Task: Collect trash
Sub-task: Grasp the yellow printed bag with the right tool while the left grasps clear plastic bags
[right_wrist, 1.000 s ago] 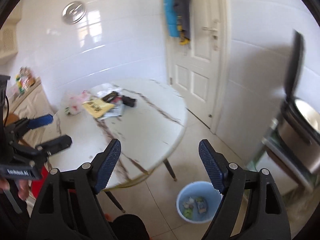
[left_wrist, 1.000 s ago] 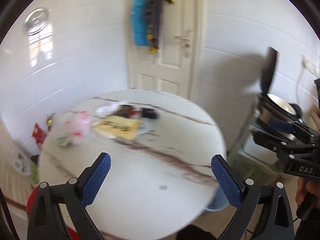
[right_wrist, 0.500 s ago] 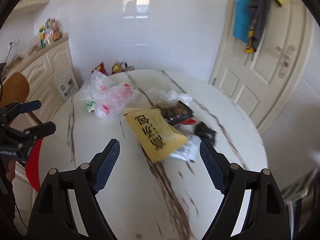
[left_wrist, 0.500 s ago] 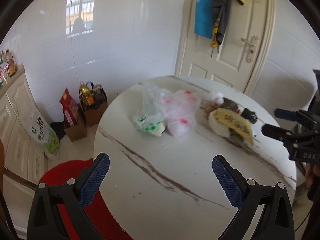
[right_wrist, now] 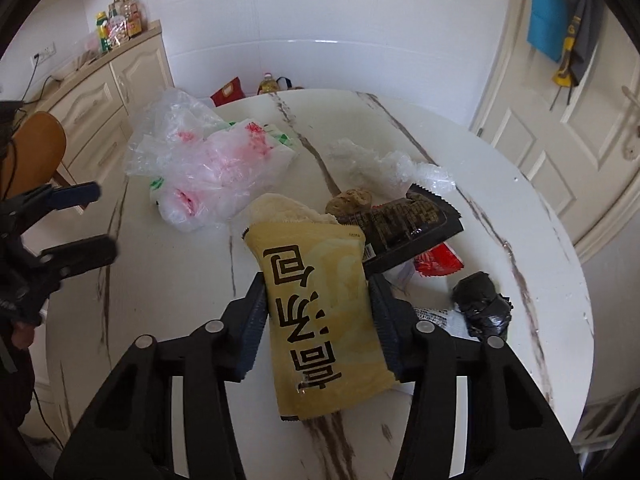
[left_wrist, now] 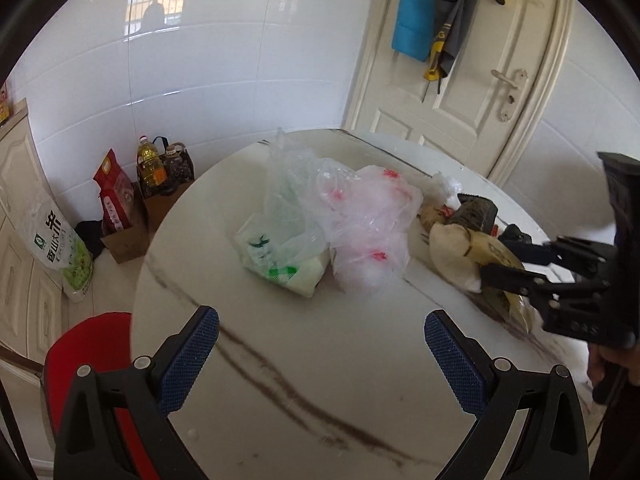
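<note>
A yellow bread packet (right_wrist: 320, 312) with bread sticking out of its far end lies on the round marble table (right_wrist: 160, 300). My right gripper (right_wrist: 317, 284) straddles it. Its jaws are closing and the pads touch the packet's two long edges. Beside the packet lie a black wrapper (right_wrist: 408, 220), a red wrapper (right_wrist: 436, 260), a black crumpled wad (right_wrist: 480, 304) and clear crumpled plastic (right_wrist: 384, 164). Pink-printed plastic bags (left_wrist: 360, 220) and a green-printed bag (left_wrist: 280, 264) sit ahead of my left gripper (left_wrist: 320, 322), which hangs open and empty over bare table (left_wrist: 320, 380).
A red stool (left_wrist: 92, 340) stands at the table's left edge. An oil bottle (left_wrist: 150, 160) and food sacks (left_wrist: 60, 248) stand on the floor by the wall. A white door (left_wrist: 480, 80) is behind the table. A cabinet (right_wrist: 100, 92) and a wooden chair (right_wrist: 36, 144) are on the left.
Both grippers swung from the table's edge to over the trash. The right one came down around the yellow packet and narrowed its jaws. The left stayed open.
</note>
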`<state>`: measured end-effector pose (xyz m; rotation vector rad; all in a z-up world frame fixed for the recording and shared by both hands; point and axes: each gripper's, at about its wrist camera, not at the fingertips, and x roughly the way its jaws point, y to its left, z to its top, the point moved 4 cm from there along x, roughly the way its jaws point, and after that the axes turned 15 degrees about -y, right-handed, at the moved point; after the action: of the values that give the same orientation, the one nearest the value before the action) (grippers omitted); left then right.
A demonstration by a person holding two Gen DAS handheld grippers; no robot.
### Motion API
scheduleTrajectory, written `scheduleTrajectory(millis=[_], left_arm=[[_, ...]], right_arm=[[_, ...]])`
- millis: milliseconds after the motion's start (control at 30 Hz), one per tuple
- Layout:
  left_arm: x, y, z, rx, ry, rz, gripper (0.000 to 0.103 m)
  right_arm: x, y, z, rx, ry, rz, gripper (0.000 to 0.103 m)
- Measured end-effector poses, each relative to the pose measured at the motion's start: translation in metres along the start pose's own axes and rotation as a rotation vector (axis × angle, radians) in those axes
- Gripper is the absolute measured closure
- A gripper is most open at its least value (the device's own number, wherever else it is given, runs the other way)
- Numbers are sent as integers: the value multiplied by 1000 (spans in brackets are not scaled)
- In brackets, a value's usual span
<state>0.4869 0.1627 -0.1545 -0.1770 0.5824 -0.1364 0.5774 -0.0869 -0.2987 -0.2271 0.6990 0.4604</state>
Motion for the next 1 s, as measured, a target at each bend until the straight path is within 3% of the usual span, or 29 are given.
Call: scheduleTrajectory(millis=[267, 433, 533, 700, 733, 767, 833, 1000], left_arm=[[42, -20, 22, 39, -7, 66, 4], [63, -38, 41, 122, -22, 127, 4], [84, -50, 47, 162, -5, 164, 17], [122, -69, 43, 214, 33, 185, 16], [127, -72, 42, 205, 40, 172, 23], [130, -75, 42, 200, 32, 152, 41], [137, -80, 41, 196, 31, 114, 67], [122, -84, 39, 138, -10, 93, 73]], right_arm=[[-32, -14, -1, 67, -95, 69, 65], [-43, -28, -5, 126, -94, 105, 65], [-45, -37, -12, 165, -86, 110, 65], [-45, -47, -18, 199, -91, 123, 65], [-45, -47, -19, 202, -96, 127, 65], [-46, -47, -19, 204, -104, 124, 65], [-46, -49, -21, 205, -107, 131, 65], [-56, -51, -29, 204, -132, 129, 65]])
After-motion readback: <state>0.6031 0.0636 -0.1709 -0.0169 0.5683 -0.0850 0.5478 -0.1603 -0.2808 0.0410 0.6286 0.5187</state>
